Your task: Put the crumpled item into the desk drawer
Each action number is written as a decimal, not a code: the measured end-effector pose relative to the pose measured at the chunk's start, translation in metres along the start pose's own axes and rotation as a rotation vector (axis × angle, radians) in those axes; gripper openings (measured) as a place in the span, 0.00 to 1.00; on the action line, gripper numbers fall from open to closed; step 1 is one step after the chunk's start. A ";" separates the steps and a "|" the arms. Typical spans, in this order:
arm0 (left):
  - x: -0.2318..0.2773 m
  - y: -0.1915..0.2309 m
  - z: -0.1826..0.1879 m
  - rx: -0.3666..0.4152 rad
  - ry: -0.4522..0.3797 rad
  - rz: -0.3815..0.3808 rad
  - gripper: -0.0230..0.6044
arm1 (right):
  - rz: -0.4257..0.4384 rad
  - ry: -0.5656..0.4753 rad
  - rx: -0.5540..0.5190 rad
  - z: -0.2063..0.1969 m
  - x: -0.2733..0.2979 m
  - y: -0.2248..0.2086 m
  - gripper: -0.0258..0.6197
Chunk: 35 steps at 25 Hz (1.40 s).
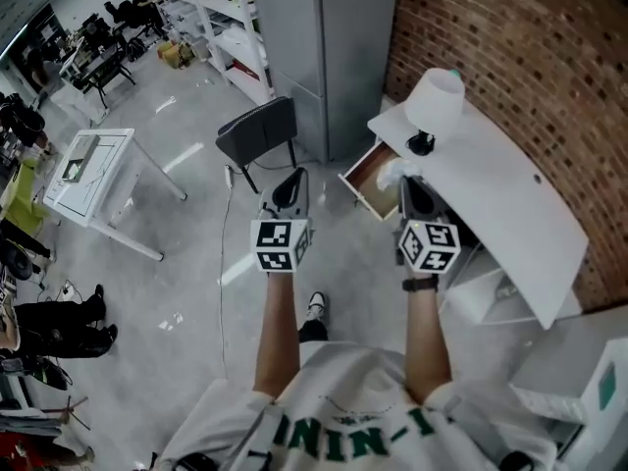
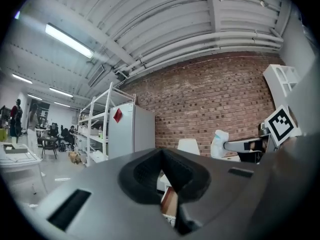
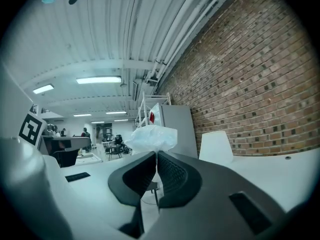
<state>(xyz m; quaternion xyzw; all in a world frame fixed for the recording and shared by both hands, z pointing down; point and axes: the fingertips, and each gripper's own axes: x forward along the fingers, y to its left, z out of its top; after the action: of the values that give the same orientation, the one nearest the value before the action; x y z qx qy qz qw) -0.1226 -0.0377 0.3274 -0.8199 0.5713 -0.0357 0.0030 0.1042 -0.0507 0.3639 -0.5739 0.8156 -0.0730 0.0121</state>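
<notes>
The crumpled item (image 3: 152, 138), a pale wad of thin white plastic or paper, sticks out above the tips of my right gripper (image 3: 156, 156), whose jaws are shut on it. In the head view the crumpled item (image 1: 395, 172) and the right gripper (image 1: 404, 181) hang over the near end of the open desk drawer (image 1: 369, 180), which has a brown inside. The white desk (image 1: 510, 199) runs along the brick wall. My left gripper (image 1: 289, 184) is held level to the left of the drawer, shut and empty. The left gripper (image 2: 161, 166) looks toward the drawer (image 2: 170, 204).
A white cylinder-shaped thing on a black base (image 1: 435, 101) stands on the desk's far end. A dark chair (image 1: 257, 130) and a tall grey cabinet (image 1: 324, 47) lie beyond the drawer. A white table (image 1: 88, 175) stands at the left, with shelving (image 2: 97, 129) behind.
</notes>
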 end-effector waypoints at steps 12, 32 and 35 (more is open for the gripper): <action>0.133 0.039 -0.025 0.011 0.074 -0.215 0.04 | -0.157 0.042 0.009 -0.016 0.099 -0.024 0.06; 0.254 -0.017 -0.113 -0.026 0.216 -0.521 0.04 | -0.391 0.177 0.118 -0.100 0.134 -0.107 0.06; 0.272 -0.022 -0.132 -0.051 0.235 -0.523 0.04 | -0.406 0.223 0.141 -0.127 0.142 -0.132 0.06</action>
<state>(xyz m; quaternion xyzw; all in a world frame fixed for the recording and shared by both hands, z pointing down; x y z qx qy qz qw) -0.0168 -0.2800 0.4752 -0.9295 0.3377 -0.1155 -0.0933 0.1659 -0.2142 0.5162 -0.7123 0.6725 -0.1936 -0.0530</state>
